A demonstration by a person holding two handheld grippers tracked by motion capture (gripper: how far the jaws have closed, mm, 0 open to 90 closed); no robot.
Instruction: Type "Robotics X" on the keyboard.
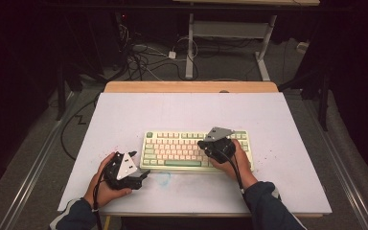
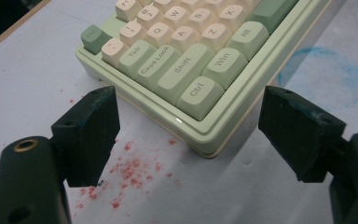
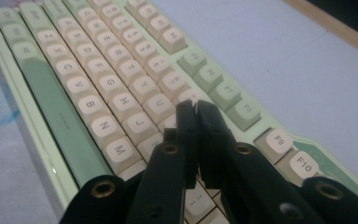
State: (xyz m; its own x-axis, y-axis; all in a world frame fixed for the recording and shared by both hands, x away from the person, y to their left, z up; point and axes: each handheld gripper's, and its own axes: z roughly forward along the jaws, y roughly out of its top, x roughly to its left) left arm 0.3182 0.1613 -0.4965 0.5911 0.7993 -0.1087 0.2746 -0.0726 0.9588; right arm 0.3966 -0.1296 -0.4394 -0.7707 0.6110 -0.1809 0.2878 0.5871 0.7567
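At table centre: mechanical keyboard, long axis three to nine o'clock, pale green plastic case, glossy cream and green keycaps. Right gripper, nearer, clenched empty, tips over the right-hand keys. Left gripper released, at the keyboard's seven o'clock corner.

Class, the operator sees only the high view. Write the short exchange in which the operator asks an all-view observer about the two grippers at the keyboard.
Operator: Is the right gripper open?
Observer: No, shut; its fingers are pressed together over the keyboard, just past J and U.
Operator: And the left gripper?
Observer: Open; the keyboard's Ctrl key corner sits between its fingers, untouched.
Operator: Anything on the table there?
Observer: Red specks beside one finger.
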